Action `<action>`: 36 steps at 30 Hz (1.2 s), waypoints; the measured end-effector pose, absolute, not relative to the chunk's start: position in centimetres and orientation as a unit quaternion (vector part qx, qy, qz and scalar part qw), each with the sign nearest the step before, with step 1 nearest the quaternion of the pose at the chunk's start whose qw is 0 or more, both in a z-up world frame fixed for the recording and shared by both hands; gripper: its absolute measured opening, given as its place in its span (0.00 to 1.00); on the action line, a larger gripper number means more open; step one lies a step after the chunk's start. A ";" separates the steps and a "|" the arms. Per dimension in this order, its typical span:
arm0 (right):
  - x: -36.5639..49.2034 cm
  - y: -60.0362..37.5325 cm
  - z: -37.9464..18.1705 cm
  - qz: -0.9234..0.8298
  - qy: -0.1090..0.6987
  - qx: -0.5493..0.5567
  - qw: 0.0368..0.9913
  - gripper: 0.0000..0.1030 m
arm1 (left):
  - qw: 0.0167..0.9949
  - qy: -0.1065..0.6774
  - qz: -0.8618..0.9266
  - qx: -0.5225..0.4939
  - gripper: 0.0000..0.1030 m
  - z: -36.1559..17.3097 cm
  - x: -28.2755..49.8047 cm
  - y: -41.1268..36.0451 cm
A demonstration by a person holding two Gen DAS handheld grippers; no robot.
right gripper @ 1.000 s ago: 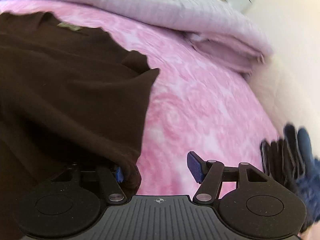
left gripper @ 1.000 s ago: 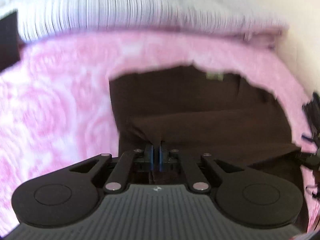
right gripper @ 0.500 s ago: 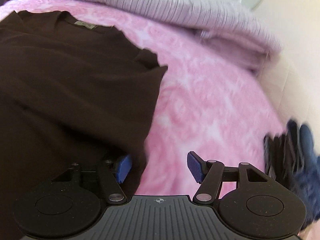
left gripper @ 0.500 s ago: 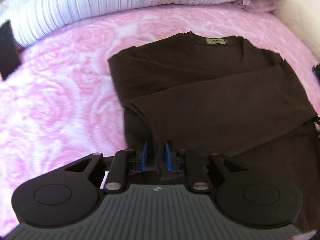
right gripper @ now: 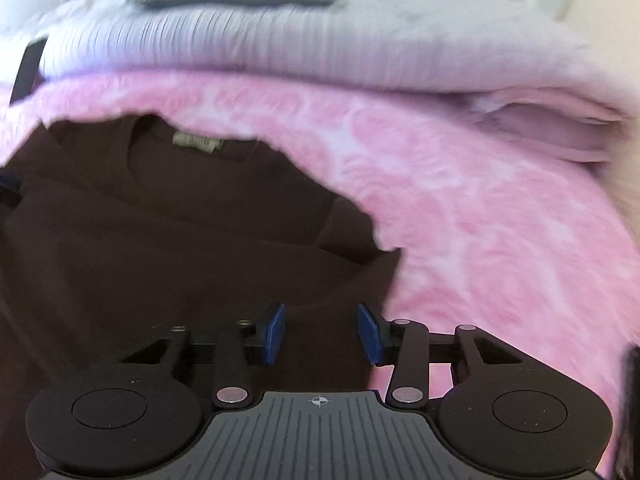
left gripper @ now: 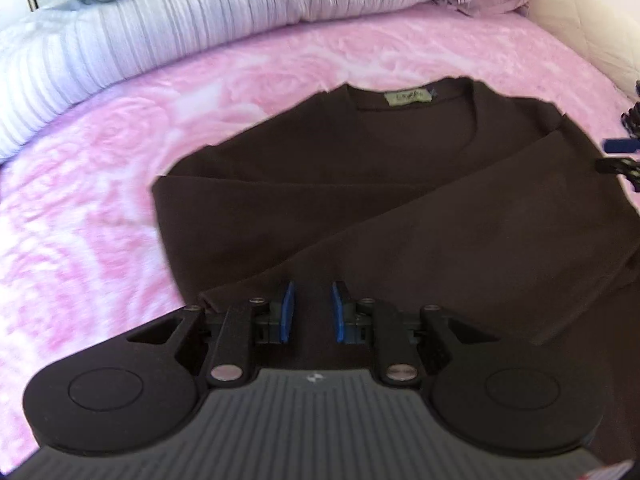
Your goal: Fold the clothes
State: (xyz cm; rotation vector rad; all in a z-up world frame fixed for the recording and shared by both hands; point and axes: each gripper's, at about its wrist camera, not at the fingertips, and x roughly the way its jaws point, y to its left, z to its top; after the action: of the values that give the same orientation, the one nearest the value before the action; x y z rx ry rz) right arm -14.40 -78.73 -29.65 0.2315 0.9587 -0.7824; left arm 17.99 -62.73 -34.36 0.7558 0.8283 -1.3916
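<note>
Brown shirt lies on the pink bed, part-folded, collar tag toward the striped duvet. Left gripper and right gripper both gape over its cloth, holding nothing.

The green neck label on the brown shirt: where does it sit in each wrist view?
Left wrist: green neck label lies upper centre, right of middle, inside the collar.
Right wrist: label lies upper left.
Shared landmark: striped pale bedding behind the brown shirt.
</note>
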 end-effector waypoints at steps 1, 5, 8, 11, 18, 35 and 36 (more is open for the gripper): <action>-13.9 -79.8 -30.1 -0.359 0.448 0.111 0.812 0.42 | 0.628 0.357 -0.609 0.329 0.17 -34.7 18.0 -62.9; -12.6 -82.6 -31.0 -0.342 0.444 0.116 0.820 0.46 | 0.628 0.351 -0.612 0.329 0.19 -34.7 18.3 -63.2; -12.6 -81.6 -29.8 -0.360 0.438 0.106 0.817 0.46 | 0.636 0.337 -0.604 0.342 0.19 -33.9 18.3 -63.0; -12.5 -81.0 -29.2 -0.371 0.441 0.104 0.810 0.46 | 0.640 0.340 -0.593 0.350 0.20 -34.1 18.7 -63.1; -13.9 -77.8 -27.2 -0.357 0.432 0.134 0.817 0.46 | 0.639 0.324 -0.594 0.366 0.24 -32.3 17.2 -61.6; -20.1 -59.6 -23.1 -0.185 0.475 0.078 0.857 0.52 | 0.576 0.257 -0.605 0.486 0.47 -28.4 8.3 -40.5; -20.7 -57.0 -22.9 -0.165 0.481 0.072 0.858 0.54 | 0.564 0.254 -0.613 0.492 0.53 -28.1 7.3 -38.3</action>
State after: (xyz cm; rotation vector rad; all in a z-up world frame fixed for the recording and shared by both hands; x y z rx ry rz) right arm -20.67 -57.05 -22.88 0.1514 1.0109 -0.3459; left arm 7.30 -38.30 -28.12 1.1581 0.5966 -1.4416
